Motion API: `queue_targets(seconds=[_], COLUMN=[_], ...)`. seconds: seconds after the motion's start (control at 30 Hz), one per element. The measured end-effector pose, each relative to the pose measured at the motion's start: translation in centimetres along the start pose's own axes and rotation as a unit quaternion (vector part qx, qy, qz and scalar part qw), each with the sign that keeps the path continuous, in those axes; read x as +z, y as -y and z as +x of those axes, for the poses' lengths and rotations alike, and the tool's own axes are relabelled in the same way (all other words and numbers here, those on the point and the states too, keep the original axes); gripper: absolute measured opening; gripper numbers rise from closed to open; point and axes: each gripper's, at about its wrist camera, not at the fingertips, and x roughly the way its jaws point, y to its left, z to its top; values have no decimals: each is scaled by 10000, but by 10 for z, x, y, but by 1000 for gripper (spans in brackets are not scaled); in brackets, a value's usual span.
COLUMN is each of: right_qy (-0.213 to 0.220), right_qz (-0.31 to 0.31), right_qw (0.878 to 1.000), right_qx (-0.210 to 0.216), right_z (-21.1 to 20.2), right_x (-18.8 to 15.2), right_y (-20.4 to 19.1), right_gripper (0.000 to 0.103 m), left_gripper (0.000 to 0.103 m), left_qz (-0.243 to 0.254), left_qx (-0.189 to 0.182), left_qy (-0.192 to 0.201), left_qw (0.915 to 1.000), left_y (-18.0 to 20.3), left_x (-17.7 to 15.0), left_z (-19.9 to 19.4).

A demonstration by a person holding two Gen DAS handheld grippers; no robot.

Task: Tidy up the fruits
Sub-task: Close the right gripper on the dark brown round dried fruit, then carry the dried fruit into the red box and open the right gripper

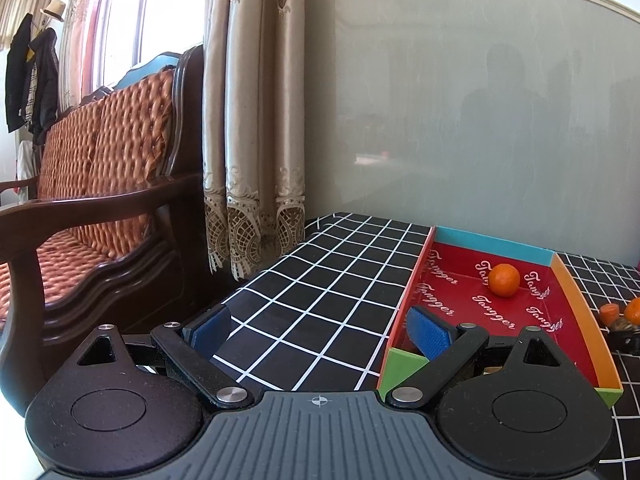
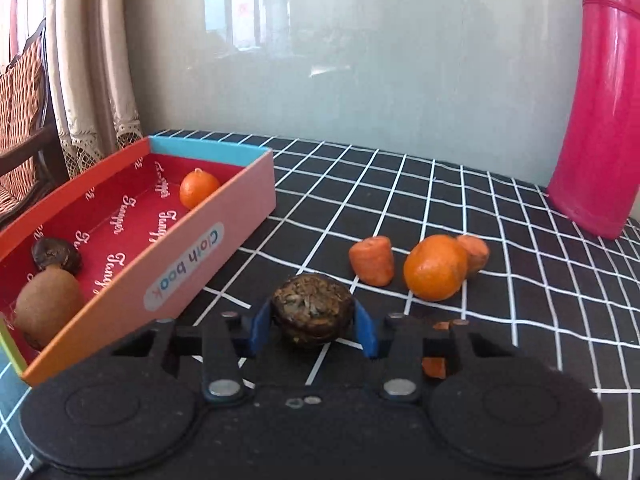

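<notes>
The right gripper (image 2: 313, 330) is clamped on a dark brown fruit (image 2: 313, 316) above the table (image 2: 500, 280), beside the box (image 2: 192, 264). The left gripper (image 1: 320, 334) hangs with fingers apart at the box's near-left corner; 1 orange (image 1: 504, 280) lies inside.

A shallow red-lined cardboard box (image 2: 192, 264) on the black grid-patterned tablecloth (image 2: 440, 200) holds a small orange mandarin (image 2: 198, 189) near its far blue wall, and a fuzzy brown kiwi (image 2: 48, 306) touching a dark wrinkled fruit (image 2: 56, 255) at its near end. A larger mandarin (image 2: 435, 267) sits between two carrot chunks (image 2: 372, 261) right of the box.
</notes>
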Motion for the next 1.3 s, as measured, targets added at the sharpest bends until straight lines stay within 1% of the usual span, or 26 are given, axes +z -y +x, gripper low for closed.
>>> queue_targets(seconds=[0.2,0.27,0.43,0.67,0.77,0.93,1.0,1.03,1.07,1.1,1.2,1.3], right_qy=[126,246,531,799,804,663,651,703,810,942,1100,1164], right_qz=[-44,-62,-177,-389,-478,-517,-607,-652,-661,-637,-518,-323], right_qw=[9999,9996,9977,9922,9907,9917,9925,9925,9920,9911,9906,9918], right_qx=[16,77,369,880,987,973,840,761,704,685,619,423], right_z=[-17,-25,-41,-47,-43,-31,-30,-32,-37,-41,-49,-51], right_x=[4,6,13,22,25,26,24,23,22,21,22,21], right_y=[-2,-6,-23,-65,-81,-98,-103,-105,-104,-104,-94,-78], right_gripper=[43,43,43,43,43,43,47,51,64,72,72,72], left_gripper=[94,94,94,94,94,94,94,94,94,94,94,94], left_qz=[4,22,60,44,55,55,58,63,62,59,60,87], left_qx=[57,82,163,265,291,328,327,332,324,312,271,211], left_qy=[-5,-3,-5,-40,-60,-85,-108,-119,-119,-114,-100,-96], left_qw=[10000,10000,9998,9996,9995,9994,9994,9994,9994,9994,9996,9997], left_y=[-3,-5,-12,-25,-28,-32,-33,-32,-33,-32,-30,-25], left_x=[0,1,1,0,-1,-2,-2,-2,-2,-2,-2,-1], left_z=[-3,-4,-5,-5,-5,-3,-3,-3,-3,-3,-3,-4])
